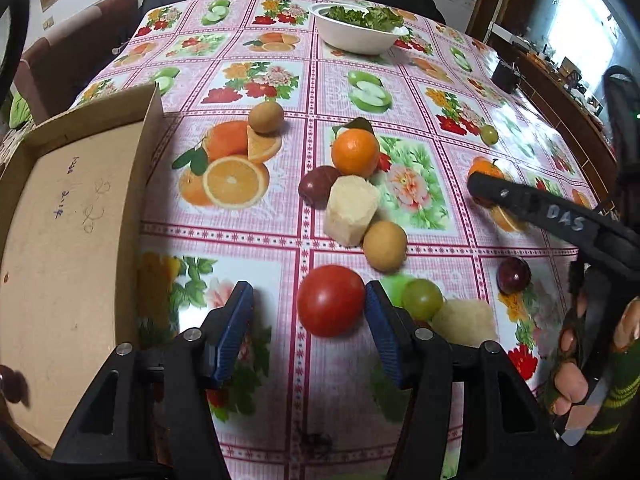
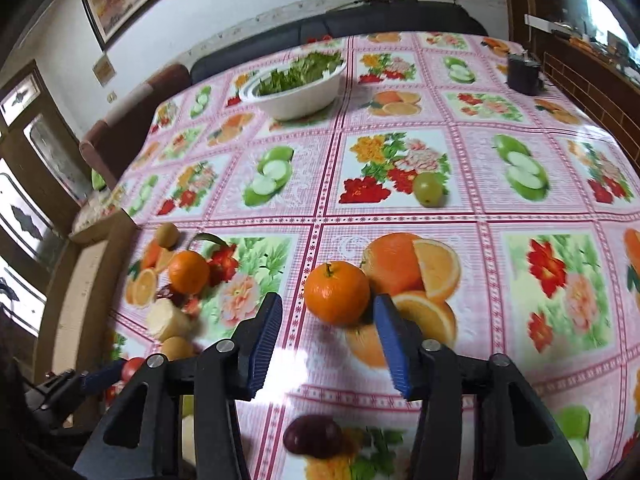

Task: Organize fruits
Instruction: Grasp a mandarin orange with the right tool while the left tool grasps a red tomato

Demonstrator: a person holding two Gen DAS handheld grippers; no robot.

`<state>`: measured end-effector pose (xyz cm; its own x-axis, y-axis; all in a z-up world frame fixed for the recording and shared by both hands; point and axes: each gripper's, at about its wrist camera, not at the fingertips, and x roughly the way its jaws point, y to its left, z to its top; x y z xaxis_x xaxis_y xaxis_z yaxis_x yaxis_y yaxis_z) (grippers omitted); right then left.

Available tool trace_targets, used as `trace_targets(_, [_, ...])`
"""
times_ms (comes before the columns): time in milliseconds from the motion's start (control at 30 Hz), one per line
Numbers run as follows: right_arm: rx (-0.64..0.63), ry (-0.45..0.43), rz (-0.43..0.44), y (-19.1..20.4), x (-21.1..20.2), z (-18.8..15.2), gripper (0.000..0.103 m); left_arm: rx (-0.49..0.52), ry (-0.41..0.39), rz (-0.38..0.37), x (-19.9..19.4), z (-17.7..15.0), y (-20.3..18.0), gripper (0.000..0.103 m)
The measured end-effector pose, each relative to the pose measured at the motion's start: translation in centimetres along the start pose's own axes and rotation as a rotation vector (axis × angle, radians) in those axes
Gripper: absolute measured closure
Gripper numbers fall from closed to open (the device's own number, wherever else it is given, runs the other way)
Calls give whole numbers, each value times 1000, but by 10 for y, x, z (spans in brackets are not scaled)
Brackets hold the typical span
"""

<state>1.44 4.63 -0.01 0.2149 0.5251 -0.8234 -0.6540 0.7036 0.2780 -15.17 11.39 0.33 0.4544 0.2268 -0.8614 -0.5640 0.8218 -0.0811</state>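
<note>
On the floral plastic-covered tabletop lie 2 round orange tangerines, 1 red tomato, 2 green grapes and 2 brown kiwis. The cardboard box at the left edge bears illegible blue scribbles. The white bowl near the far edge holds salad leaves. Left gripper fingers spread beside the tomato; right gripper fingers spread around a tangerine.

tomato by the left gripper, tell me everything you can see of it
The tomato is round, red, smooth and glossy, whole, with no stem showing. It sits on the flowered tablecloth just ahead of the open left gripper, nearer its right-hand pad, which seems to touch or nearly touch it. A green grape lies beyond that pad. The cardboard box stands off to the left.
</note>
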Motion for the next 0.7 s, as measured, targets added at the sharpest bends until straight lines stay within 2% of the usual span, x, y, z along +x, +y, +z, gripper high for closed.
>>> trace_targets(33, [-5,10,-8,1,5,-1,57,1,-3,1,0,1,0,50])
trace_targets(67, [-9,8,-21,1,6,-1,63,5,-10,-11,0,1,0,62])
trace_targets(100, [-15,1,-41,1,6,-2,66,8,-10,-44,-2,0,-1,68])
trace_targets(133, [-6,-3,-26,-1,5,-2,67,9,-5,-61,-2,0,-2,73])
trace_targets(167, [13,-7,16,-4,2,-4,67,18,-8,-41,-5,0,-4,73])
trace_targets(267, [13,-37,20,-1,-11,-8,67,28,-33,-43,-16,-4,-6,73])
trace_targets(467, [16,-95,100,12,-53,-26,67,1,-87,-51,-49,-11,0,73])
trace_targets(700, [-1,-117,152,34,-84,-47,67,-35,-138,18,-75,-23,22,73])
